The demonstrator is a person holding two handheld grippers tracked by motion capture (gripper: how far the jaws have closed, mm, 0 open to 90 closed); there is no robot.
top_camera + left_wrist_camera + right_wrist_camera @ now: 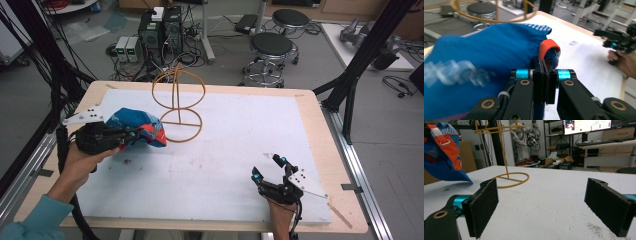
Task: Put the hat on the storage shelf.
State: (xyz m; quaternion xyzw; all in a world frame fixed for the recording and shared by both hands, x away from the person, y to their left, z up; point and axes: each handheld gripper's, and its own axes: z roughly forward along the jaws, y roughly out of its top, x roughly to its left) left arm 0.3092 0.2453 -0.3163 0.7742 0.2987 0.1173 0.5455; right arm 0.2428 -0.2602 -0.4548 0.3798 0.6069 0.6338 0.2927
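Note:
A blue cloth cap [134, 125] with red and orange trim hangs above the table at the left, held by my left gripper [131, 135], which is shut on its fabric. In the left gripper view the jaws are pressed together on the cap [486, 55] just below its orange strap [548, 47]. A yellow wire stand [177, 100], two rings on a post, rises just right of the cap. My right gripper [270, 167] rests low near the table's front right, open with nothing between its pads [484, 206]. The cap [444, 152] and the stand [509, 178] also appear in the right gripper view.
A white sheet [235, 145] covers most of the wooden table [320, 135]. Black frame posts [360, 55] stand at both sides. Stools [270, 50], computer boxes [160, 30] and cables lie on the floor beyond the far edge.

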